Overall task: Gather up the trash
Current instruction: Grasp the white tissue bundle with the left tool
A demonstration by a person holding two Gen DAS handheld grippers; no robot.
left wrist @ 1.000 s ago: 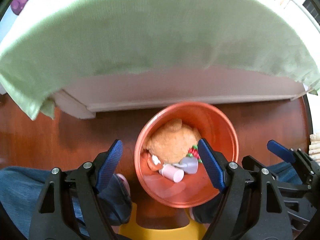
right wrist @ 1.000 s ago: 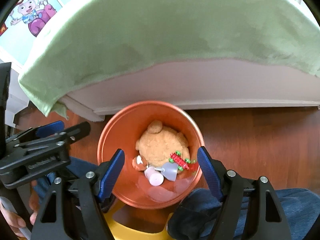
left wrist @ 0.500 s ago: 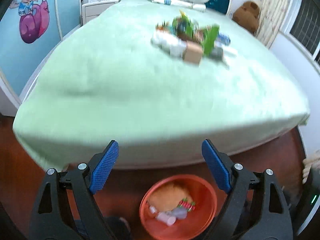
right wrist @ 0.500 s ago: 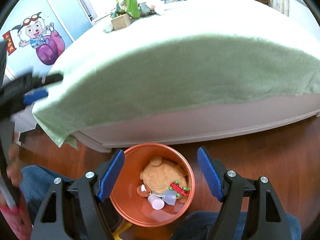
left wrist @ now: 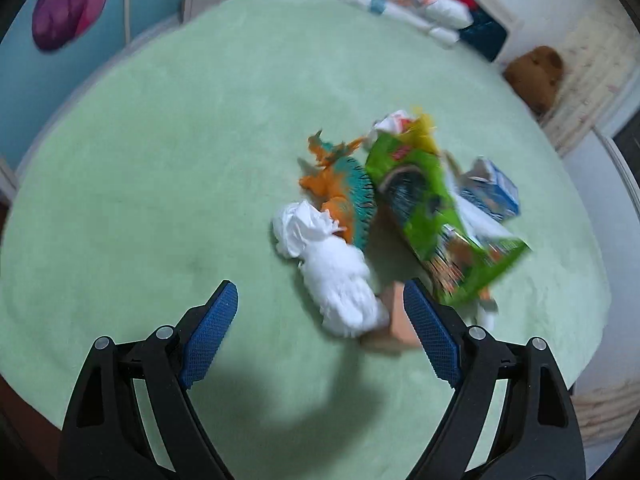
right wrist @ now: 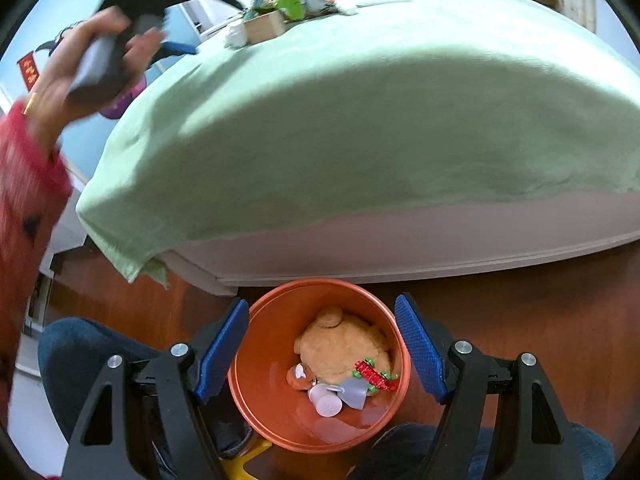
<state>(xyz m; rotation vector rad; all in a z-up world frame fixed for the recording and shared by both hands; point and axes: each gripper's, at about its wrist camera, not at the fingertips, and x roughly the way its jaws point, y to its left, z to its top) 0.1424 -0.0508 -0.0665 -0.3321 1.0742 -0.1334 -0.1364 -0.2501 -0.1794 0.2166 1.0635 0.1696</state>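
- Left wrist view: the left gripper [left wrist: 316, 304] is spread wide, and nothing is between its blue pads [left wrist: 210, 334]. It touches nothing.
- It hangs over the green bed cover [left wrist: 160, 168], and its shadow falls on the cover at 6 o'clock.
- The trash lies in one pile on the cover, from the centre toward 3 o'clock. The picture is blurred there.
- A crumpled white tissue [left wrist: 328, 264] is the nearest piece, just ahead of the gap between the fingers and a little toward the right finger.
- A small brown box [left wrist: 396, 320] lies just beside the right finger's pad; I cannot tell if they touch.
- Behind the tissue at 12 o'clock lies an orange and teal toy dinosaur [left wrist: 340, 188], touching the tissue.
- A green snack bag [left wrist: 436, 216] lies at 3 o'clock of the dinosaur, and a blue and white carton [left wrist: 492, 192] is behind it.
- Folded bedding [left wrist: 416, 0] and a brown plush bear [left wrist: 536, 72] are at the far edge, at 1 to 2 o'clock.
- Right wrist view: the right gripper [right wrist: 322, 344] is also spread wide and empty, touching nothing.
- Below it, between the fingers, an orange bin [right wrist: 260, 412] stands on the wooden floor [right wrist: 540, 320] just beside the bed.
- In the bin lie a tan plush toy [right wrist: 344, 344], a small pink cup [right wrist: 328, 404] and a red and green piece [right wrist: 372, 376].
- At 10 o'clock, the person's left hand [right wrist: 80, 60] holds the other gripper above the bed.
- The same trash pile [right wrist: 276, 12] appears at 12 o'clock.
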